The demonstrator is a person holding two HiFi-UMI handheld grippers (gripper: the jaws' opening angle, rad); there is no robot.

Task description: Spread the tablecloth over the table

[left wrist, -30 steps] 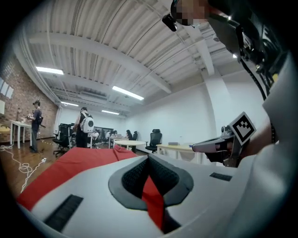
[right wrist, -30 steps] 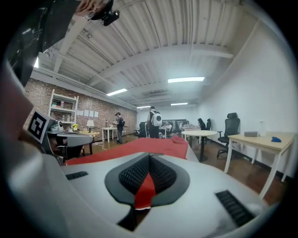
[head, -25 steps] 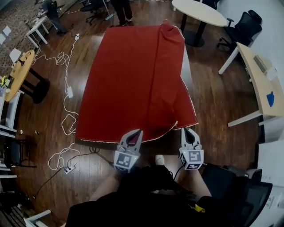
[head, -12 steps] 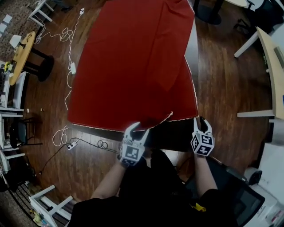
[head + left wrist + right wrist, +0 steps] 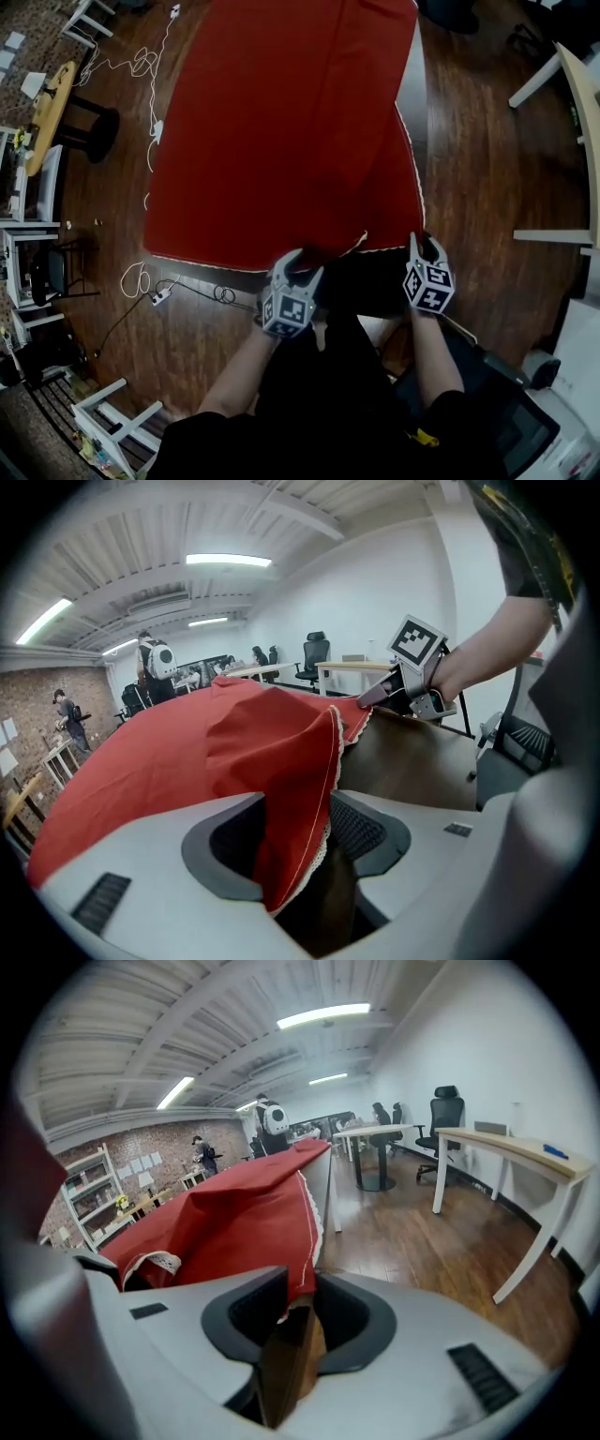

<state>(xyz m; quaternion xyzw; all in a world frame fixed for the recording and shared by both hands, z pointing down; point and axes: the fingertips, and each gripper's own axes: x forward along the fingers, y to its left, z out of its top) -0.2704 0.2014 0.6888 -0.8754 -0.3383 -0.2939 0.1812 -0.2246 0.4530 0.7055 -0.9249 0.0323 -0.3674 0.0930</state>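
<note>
The red tablecloth (image 5: 281, 141) with a white lace hem covers most of the long table (image 5: 377, 283); the near right part and a right strip stay bare. My left gripper (image 5: 298, 258) is at the cloth's near edge. In the left gripper view its jaws have just been opening, and the hem (image 5: 323, 789) hangs loose between them, unpressed. My right gripper (image 5: 427, 246) is at the cloth's near right corner. Its jaws have just been closing a little, with the cloth edge (image 5: 305, 1241) and the wooden table edge (image 5: 291, 1363) in the narrow gap; no pinch shows.
White cables (image 5: 141, 75) and a power strip (image 5: 159, 295) lie on the wood floor at the left. A round yellow table (image 5: 47, 112) and white chairs (image 5: 112, 422) stand left, a white desk (image 5: 572, 141) right. People stand far off (image 5: 155, 658).
Both grippers have come down and forward to the near table edge. The near hem, lifted before, now lies lower on the table, and both jaws stand apart where they were shut.
</note>
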